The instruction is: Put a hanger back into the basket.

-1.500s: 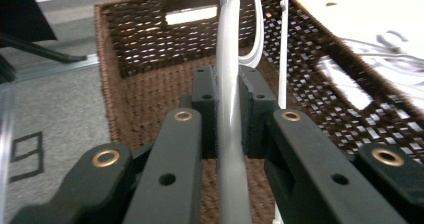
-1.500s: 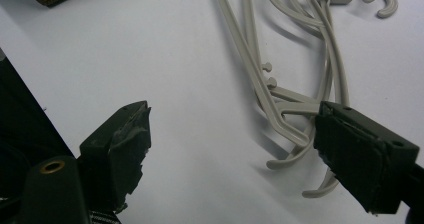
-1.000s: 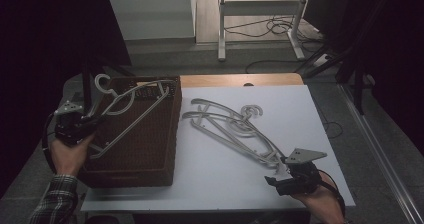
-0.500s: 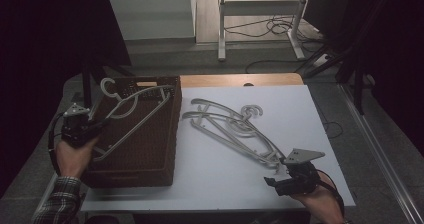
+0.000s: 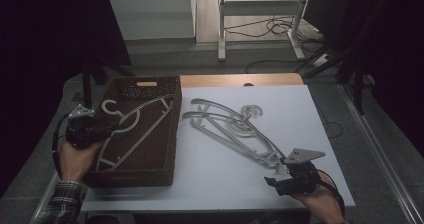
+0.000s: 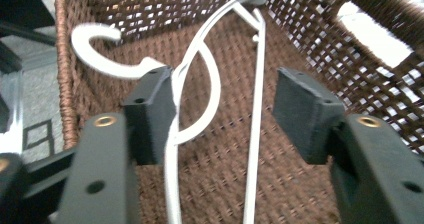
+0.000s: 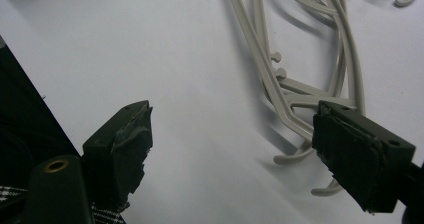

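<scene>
The hanger (image 5: 131, 128) has dropped into the basket (image 5: 165, 154), left tongs (image 6: 222, 106) now spread.

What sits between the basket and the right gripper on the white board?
In the high view, a pile of pale hangers lies between the wicker basket and the right gripper, its near ends reaching that gripper's open fingers.

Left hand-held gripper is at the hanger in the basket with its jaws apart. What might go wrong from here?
1. The white hanger lies between the open jaws of the left hand-held gripper, touching one pad; pulling back could snag and drag it.
2. Its hook sits near the wicker basket rim and might catch.
3. The hangers on the table overlap; the right hand-held gripper may lift several.
</scene>
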The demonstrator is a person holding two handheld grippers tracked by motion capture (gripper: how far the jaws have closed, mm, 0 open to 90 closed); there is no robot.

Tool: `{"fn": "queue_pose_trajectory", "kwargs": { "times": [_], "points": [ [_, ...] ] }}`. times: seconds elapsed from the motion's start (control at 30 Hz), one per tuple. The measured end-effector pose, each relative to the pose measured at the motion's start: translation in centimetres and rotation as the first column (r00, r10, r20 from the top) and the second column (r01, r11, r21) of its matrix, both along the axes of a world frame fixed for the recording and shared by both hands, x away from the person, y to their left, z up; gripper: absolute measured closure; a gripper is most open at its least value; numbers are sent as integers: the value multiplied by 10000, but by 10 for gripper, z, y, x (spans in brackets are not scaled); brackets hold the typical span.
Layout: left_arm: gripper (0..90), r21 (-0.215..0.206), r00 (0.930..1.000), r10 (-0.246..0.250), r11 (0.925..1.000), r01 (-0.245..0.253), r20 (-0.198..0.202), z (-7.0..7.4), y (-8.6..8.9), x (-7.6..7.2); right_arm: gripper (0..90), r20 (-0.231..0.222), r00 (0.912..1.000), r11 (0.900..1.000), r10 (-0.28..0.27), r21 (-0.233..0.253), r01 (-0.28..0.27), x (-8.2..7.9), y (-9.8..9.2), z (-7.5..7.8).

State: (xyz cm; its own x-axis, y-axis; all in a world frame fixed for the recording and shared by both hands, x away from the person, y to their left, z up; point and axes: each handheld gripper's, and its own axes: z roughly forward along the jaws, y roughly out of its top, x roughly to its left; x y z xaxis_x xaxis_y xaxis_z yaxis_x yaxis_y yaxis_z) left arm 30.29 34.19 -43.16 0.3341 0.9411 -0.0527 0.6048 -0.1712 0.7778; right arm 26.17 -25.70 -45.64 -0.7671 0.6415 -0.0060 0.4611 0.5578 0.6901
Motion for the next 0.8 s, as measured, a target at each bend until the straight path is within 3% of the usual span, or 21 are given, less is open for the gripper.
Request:
{"fn": "queue_pose_trajectory", "kwargs": {
  "times": [0.03,0.2,0.53,0.57,0.63,0.7,0.73,0.77,0.8],
  "points": [
    [356,-357,9997,-231,9991,235,112,2,-2,-3,169,11,10000,10000,-15,1,15,0,0,0],
    [242,-810,9962,-706,9939,745,501,13,-14,-15,171,16,10000,10000,-54,52,54,0,-2,0],
    [109,-1091,9826,-1551,9801,1661,1022,28,-45,-32,170,162,9998,9999,-100,51,99,-1,-4,-1],
    [100,-1237,9790,-1774,9741,1891,1002,28,-52,-35,170,166,9998,9999,-111,71,110,-1,-4,-1],
    [87,-1279,9772,-1865,9717,1987,1013,28,-55,-36,170,163,9998,9998,-148,129,146,-1,-5,-1],
    [73,-1553,9706,-2137,9609,2293,1111,29,-65,-42,170,173,9997,9998,-159,146,156,-1,-5,-1],
    [72,-1553,9706,-2137,9609,2293,1111,29,-65,-42,170,202,9997,9998,-154,152,151,-1,-5,-1],
    [65,-1701,9649,-2342,9526,2522,1188,29,-74,-46,170,225,9996,9997,-161,179,157,-1,-6,-1],
    [58,-1739,9627,-2413,9498,2602,1222,29,-78,-48,170,229,9996,9996,-175,218,170,-2,-6,-1]
  ]
}}
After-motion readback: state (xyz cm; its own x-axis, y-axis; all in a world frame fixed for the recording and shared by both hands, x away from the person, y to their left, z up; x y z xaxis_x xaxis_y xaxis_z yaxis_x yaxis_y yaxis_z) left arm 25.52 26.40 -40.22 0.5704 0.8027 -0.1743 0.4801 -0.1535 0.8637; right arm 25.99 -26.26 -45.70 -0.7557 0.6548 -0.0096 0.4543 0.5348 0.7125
